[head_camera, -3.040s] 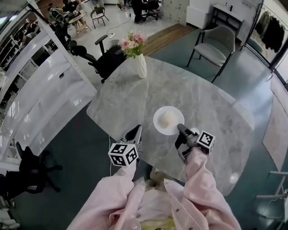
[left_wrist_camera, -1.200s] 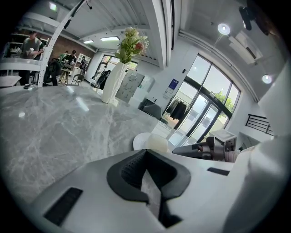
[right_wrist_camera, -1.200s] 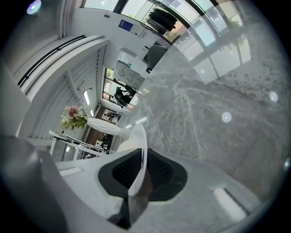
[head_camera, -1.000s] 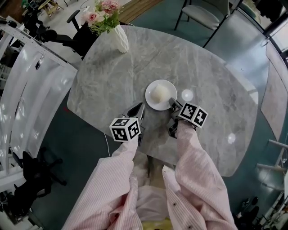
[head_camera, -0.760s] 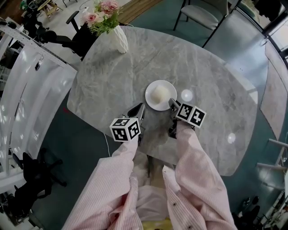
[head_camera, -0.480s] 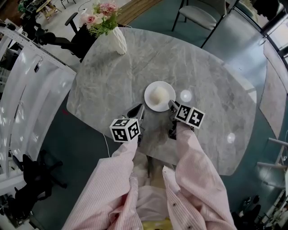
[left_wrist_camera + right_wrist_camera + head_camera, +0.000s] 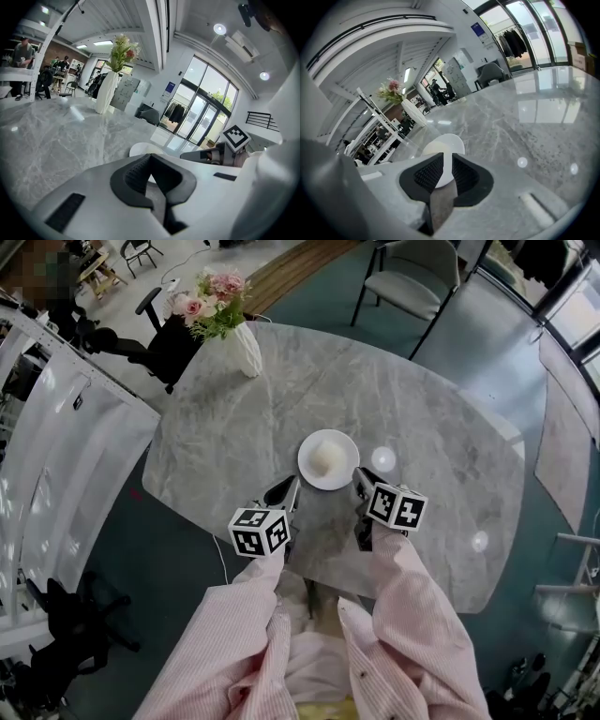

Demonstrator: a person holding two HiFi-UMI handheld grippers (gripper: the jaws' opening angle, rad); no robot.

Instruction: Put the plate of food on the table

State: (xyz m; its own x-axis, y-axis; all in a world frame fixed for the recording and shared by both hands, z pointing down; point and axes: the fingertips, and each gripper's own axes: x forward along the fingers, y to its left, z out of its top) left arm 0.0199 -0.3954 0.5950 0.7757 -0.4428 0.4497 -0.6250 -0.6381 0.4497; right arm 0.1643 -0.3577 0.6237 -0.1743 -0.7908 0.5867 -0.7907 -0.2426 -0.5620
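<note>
A white plate (image 7: 330,485) with a pale round bun (image 7: 326,456) rests on the grey marble table (image 7: 281,399), near its front edge. My right gripper (image 7: 358,474) reaches the plate's right rim and is shut on it; in the right gripper view (image 7: 443,173) the white rim (image 7: 452,140) runs into the narrow slit between the black pads. My left gripper (image 7: 292,486) hovers just left of the plate, apart from it, shut and empty. In the left gripper view (image 7: 150,164) the plate (image 7: 140,149) lies just beyond the jaws.
A white vase of pink flowers (image 7: 246,348) stands at the table's far left. A grey chair (image 7: 412,287) sits behind the table and a black office chair (image 7: 173,338) beside the vase. White shelving (image 7: 66,427) runs along the left.
The head view has shifted. The plate and right gripper have kept together on the table, edging slightly farther in. The left gripper has hardly moved.
</note>
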